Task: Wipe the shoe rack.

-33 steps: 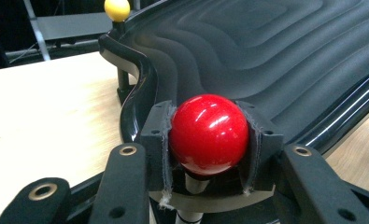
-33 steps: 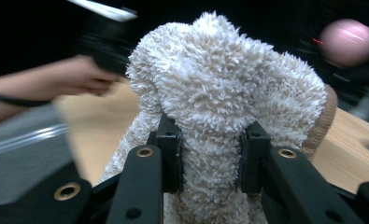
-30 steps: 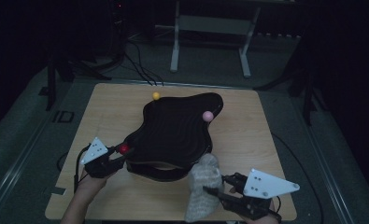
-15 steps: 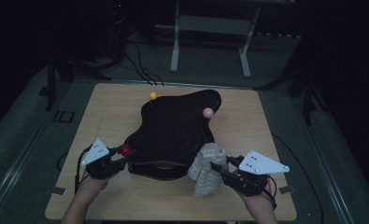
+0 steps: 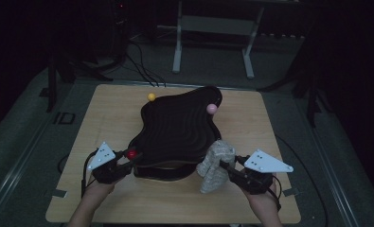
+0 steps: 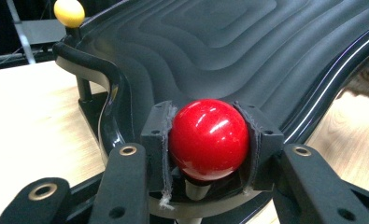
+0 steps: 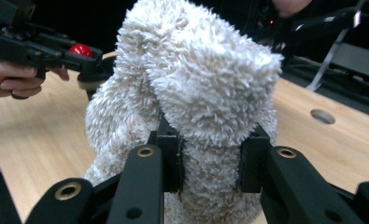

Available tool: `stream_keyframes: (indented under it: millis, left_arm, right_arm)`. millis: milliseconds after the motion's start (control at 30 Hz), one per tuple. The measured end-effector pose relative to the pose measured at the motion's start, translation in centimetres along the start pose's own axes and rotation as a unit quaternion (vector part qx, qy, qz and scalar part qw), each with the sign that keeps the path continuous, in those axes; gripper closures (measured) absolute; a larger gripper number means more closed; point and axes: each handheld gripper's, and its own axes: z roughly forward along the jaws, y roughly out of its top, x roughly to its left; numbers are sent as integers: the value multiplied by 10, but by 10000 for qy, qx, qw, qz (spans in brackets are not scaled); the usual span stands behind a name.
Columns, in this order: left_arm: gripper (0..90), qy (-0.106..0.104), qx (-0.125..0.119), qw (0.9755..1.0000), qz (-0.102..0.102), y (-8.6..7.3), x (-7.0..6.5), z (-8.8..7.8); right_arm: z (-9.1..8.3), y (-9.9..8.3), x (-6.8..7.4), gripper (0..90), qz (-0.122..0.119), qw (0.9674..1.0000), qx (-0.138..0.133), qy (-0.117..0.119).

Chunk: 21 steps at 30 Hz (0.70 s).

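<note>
Left gripper [image 6: 209, 140] is clamped on the red ball [image 6: 208, 138], pads pressed to both sides of it; in the high view that ball [image 5: 131, 154] sits at the near-left corner of the black ridged tray [image 5: 177, 132], with the left gripper [image 5: 123, 165] reaching in from the table's near-left. The ball stands on a short post at the tray [image 6: 229, 51] rim. Yellow ball [image 5: 151, 97] is at the tray's far-left edge, pink ball [image 5: 212, 109] at its far-right edge; yellow ball [image 6: 69, 12] also shows top-left in the left gripper view. Right gripper [image 7: 210, 161] is closed on a fluffy off-white cloth [image 7: 191, 93], jaws pinching a bunched fold, rest of the cloth rising above and hanging below the pads. From the high view the cloth [image 5: 215, 163] is held upright just off the tray's near-right corner, lower end at the wooden table [image 5: 270, 118], right gripper [image 5: 227, 168] coming in from the near-right. Whether the cloth touches the tray rim can't be told.
</note>
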Motion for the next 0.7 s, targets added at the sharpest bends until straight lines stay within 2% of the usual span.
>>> stream_keyframes:
  millis: [100, 167, 233, 333, 400, 500, 567, 633, 700]
  left_arm:
    - [594, 103, 77, 9999, 17, 2, -2, 0]
    - [594, 90, 48, 9999, 23, 2, -3, 1]
    - [594, 73, 59, 10000, 35, 2, -3, 1]
    - [594, 18, 41, 10000, 14, 2, -2, 2]
    - [594, -12, 49, 10000, 19, 2, -1, 2]
    - [594, -33, 13, 10000, 10, 1, -1, 2]
    - [594, -41, 6, 10000, 8, 1, -1, 2]
    - [594, -60, -2, 10000, -5, 1, 0, 2]
    - [595, -89, 13, 10000, 8, 1, 0, 2]
  right_arm:
    - [-2, 3, 6, 689, -151, 9999, 31, -9]
    - [-5, 9, 9, 689, -234, 9997, -38, -69]
    - [-4, 10, 8, 690, -340, 9993, 43, -154]
    - [2, 3, 4, 690, -171, 9997, 161, -89]
    - [5, 0, 5, 690, -194, 9995, 256, -29]
    - [5, 1, 7, 690, -191, 9994, 292, 38]
    - [3, 3, 11, 690, -249, 9992, 279, 163]
    - [5, 3, 13, 690, -305, 9991, 292, 108]
    - [9, -1, 11, 691, -231, 9991, 301, 166]
